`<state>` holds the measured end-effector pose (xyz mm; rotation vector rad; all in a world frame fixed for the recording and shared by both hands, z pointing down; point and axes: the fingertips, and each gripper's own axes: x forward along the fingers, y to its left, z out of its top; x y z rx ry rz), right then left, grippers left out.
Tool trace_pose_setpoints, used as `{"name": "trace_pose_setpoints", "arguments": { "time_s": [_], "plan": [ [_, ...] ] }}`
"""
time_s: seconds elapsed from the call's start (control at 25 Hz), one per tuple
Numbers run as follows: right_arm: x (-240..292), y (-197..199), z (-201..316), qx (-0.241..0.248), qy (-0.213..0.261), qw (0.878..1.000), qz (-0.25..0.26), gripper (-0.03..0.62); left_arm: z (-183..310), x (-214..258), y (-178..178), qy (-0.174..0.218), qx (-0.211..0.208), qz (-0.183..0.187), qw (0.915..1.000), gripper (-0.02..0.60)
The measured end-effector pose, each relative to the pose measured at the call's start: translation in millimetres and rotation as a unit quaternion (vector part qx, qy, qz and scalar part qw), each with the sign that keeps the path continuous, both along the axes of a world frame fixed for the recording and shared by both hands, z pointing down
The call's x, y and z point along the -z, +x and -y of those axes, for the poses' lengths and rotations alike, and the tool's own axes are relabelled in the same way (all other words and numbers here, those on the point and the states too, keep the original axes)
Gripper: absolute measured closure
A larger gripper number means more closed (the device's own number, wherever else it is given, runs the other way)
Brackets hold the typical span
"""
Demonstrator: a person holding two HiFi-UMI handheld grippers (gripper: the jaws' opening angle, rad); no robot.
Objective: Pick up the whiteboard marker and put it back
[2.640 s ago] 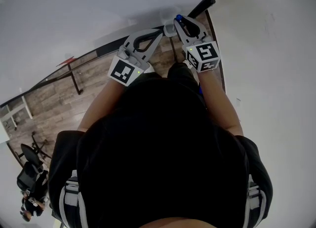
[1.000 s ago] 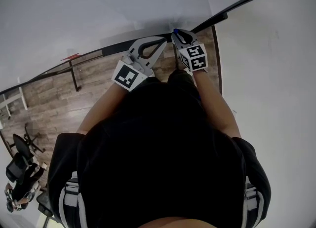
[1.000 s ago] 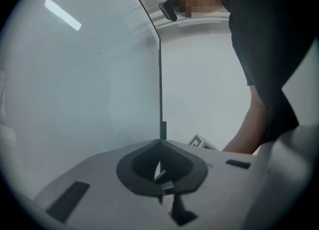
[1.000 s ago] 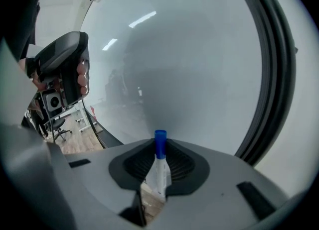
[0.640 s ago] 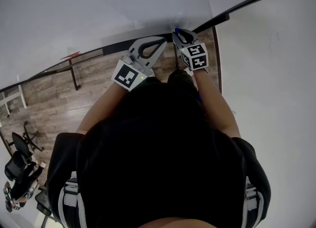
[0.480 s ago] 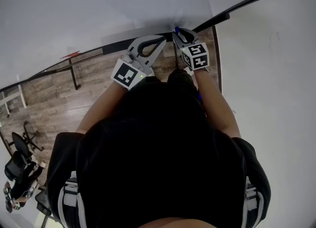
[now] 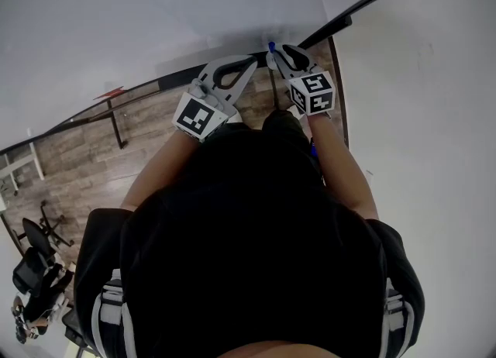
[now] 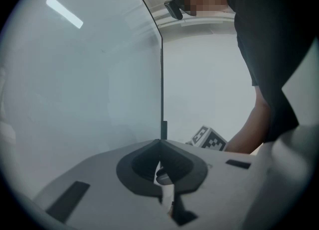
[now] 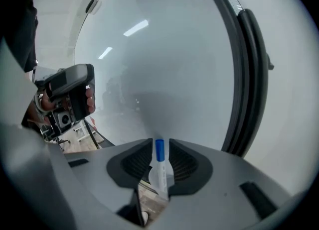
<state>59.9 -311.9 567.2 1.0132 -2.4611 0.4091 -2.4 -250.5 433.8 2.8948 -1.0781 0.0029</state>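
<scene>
right tongs [image 9: 160, 142]: my jaws just opened wide, pads off the marker
whiteboard marker [image 9: 159, 167]: between my right jaws, long axis along them, blue cap forward (support hidden)
left tongs [image 8: 160, 142]: closed, empty, farther from marker

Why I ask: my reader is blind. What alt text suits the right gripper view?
A blue-capped whiteboard marker sits between the jaws of the right hand-held gripper, which have just been opening and seem not to press it. Behind it, a glossy white board with a dark frame reflects ceiling lights.
</scene>
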Motion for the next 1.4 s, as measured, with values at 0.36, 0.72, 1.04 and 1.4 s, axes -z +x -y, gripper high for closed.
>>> {"name": "trace_pose_setpoints", "arguments": {
  "time_s": [0.36, 0.72, 1.04, 1.4],
  "plan": [
    [68, 8, -12, -0.002, 0.052, 0.997, 0.05, 0.493, 3, 8, 10, 0.012, -0.011, 0.0, 0.9999, 0.578],
    [130, 13, -30, 0.005, 0.097, 0.989, 0.111, 0.493, 2, 18, 16, -0.005, -0.008, 0.011, 0.9999, 0.578],
    [183, 16, -48, 0.011, 0.141, 0.977, 0.161, 0.506, -5, 43, 25, 0.016, -0.031, -0.012, 0.9993, 0.578],
    [196, 17, -70, 0.033, 0.181, 0.97, 0.159, 0.561, -10, 56, 26, 0.026, -0.041, -0.03, 0.9984, 0.578]
  ]
}}
